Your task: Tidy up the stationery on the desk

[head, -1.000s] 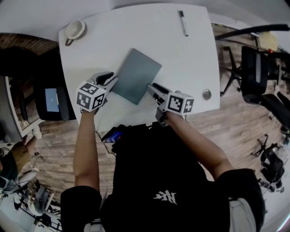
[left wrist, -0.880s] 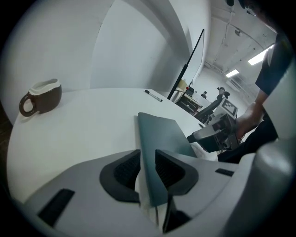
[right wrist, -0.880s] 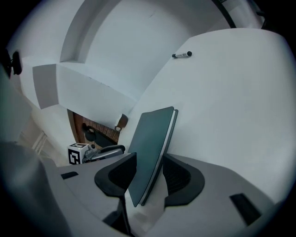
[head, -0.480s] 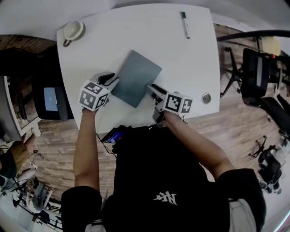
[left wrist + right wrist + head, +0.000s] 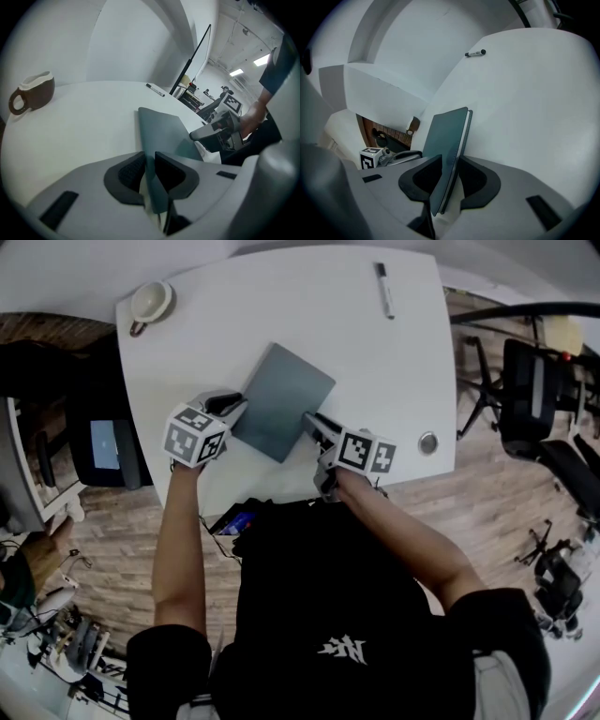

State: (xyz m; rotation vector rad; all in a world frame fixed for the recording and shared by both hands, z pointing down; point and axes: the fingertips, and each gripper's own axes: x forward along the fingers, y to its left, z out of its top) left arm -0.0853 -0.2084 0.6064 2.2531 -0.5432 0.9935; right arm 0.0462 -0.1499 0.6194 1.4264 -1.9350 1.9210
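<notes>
A grey-green notebook [image 5: 281,397] lies at the middle of the white desk [image 5: 356,352]. My left gripper [image 5: 234,407] is shut on its left near edge, and my right gripper [image 5: 314,424] is shut on its right near corner. In the left gripper view the notebook [image 5: 161,129] runs edge-on between the left gripper's [image 5: 150,171] jaws. In the right gripper view the notebook [image 5: 447,136] stands between the right gripper's [image 5: 449,176] jaws, its pages showing along one side. A black marker pen [image 5: 382,289] lies at the desk's far right, apart from both grippers.
A brown and white cup [image 5: 153,302] stands at the desk's far left corner. A round metal grommet [image 5: 428,441] sits near the right front edge. Office chairs [image 5: 534,390] stand to the right of the desk, and a dark cabinet [image 5: 108,442] to its left.
Both grippers have edged slightly toward each other while gripping the notebook. The notebook itself has hardly moved.
</notes>
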